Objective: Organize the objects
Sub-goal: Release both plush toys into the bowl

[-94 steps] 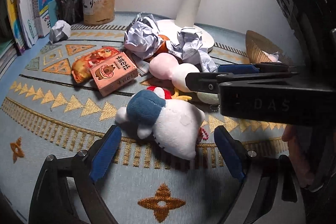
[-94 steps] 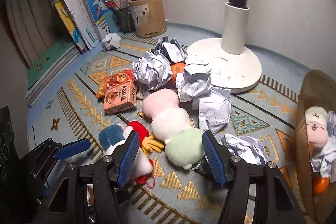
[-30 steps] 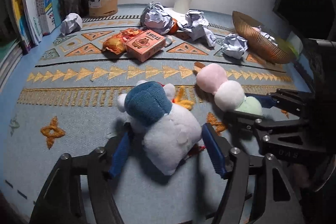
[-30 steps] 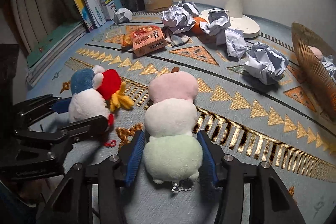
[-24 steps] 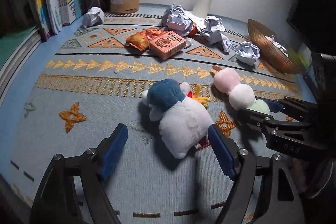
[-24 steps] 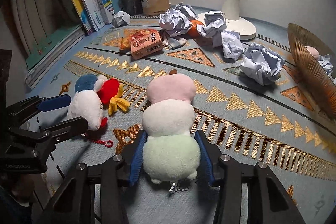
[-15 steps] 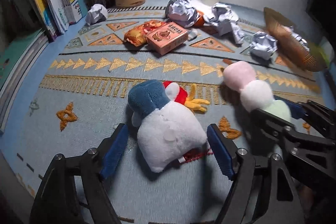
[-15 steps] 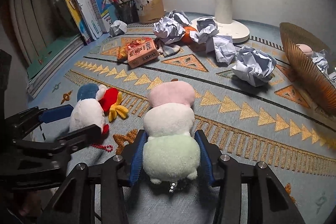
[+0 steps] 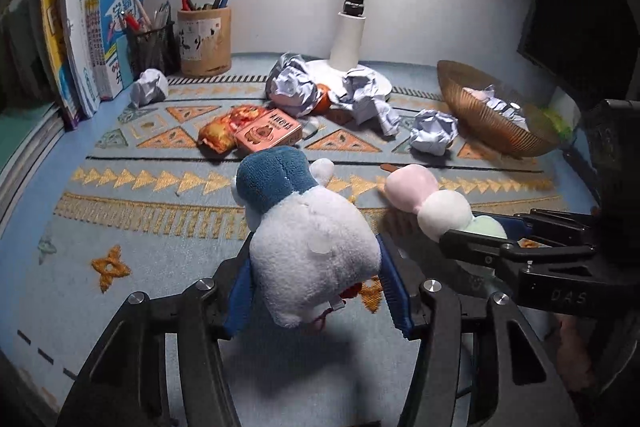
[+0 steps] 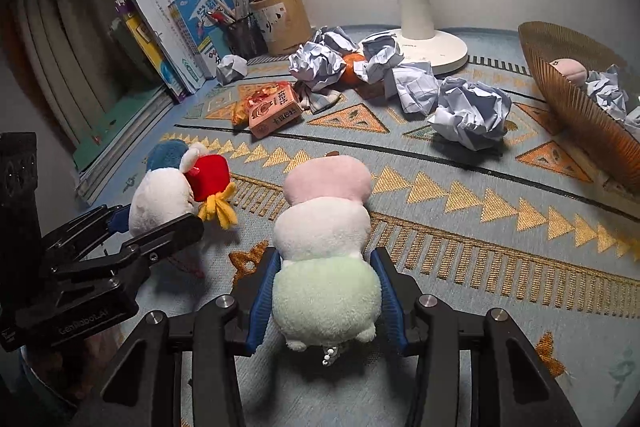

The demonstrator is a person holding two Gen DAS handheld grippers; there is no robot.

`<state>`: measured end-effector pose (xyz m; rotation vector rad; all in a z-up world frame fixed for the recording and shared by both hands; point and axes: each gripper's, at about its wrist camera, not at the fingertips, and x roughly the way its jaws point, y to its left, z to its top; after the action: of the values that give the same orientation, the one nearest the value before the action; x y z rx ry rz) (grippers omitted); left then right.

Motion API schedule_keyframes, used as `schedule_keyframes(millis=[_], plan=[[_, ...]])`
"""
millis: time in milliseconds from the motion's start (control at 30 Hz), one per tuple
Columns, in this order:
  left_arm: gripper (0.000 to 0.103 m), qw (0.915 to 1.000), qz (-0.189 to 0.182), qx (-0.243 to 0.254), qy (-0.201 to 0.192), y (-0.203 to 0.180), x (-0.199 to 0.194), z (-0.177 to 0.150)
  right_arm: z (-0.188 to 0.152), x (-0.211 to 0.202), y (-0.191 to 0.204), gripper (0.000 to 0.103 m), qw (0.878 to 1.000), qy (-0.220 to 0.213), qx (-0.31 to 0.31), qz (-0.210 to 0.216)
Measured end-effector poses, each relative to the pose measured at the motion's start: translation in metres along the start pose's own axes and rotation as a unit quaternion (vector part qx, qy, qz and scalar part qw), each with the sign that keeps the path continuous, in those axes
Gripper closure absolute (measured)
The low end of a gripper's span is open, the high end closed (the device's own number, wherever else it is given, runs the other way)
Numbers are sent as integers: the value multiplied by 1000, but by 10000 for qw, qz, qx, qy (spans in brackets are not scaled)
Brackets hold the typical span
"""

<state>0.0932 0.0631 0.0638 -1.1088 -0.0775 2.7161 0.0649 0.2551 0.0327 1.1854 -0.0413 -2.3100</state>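
A white plush with a blue hat [image 9: 312, 243] sits between the blue pads of my left gripper [image 9: 316, 291]. Its jaws are closing and both pads press into its sides. The right wrist view shows the same plush [image 10: 160, 199] from the side, with its red part and yellow feet, raised a little off the mat. A pink, white and green dumpling plush [image 10: 324, 247] is pinched at its green end by my right gripper [image 10: 326, 303], which is shut on it. In the left wrist view the right gripper [image 9: 484, 231] and that plush [image 9: 440, 207] lie to the right.
A woven basket [image 9: 492, 123] at the right holds a small plush and paper. Crumpled paper balls [image 10: 472, 115], an orange snack box [image 9: 268, 135] and a snack bag lie mid-mat by the lamp base [image 10: 432, 47]. Pen holders [image 9: 204, 39] and books [image 9: 80, 43] stand at the back left.
My left gripper has closed from wide open onto the white plush and lifted it slightly. My right gripper keeps its hold on the dumpling plush and has shifted a little.
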Motion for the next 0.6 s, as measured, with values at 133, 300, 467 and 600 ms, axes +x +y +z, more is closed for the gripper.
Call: schedule_keyframes(millis=[133, 300, 467, 600], plan=[[50, 9992, -275, 233, -200, -23, -10, 23, 10, -33, -7, 57, 9995, -291, -17, -149], [50, 9926, -822, 639, -626, -74, -16, 78, 43, -109, -42, 57, 9915, -1124, 114, -653], [50, 9838, -1322, 792, -912, -130, 7, 134, 79, -169, -102, 57, 9742, -1824, 657, -1158], [50, 9789, -1747, 726, -777, -163, 52, 162, 97, -177, -152, 57, 9601, -2099, 1213, -1397]])
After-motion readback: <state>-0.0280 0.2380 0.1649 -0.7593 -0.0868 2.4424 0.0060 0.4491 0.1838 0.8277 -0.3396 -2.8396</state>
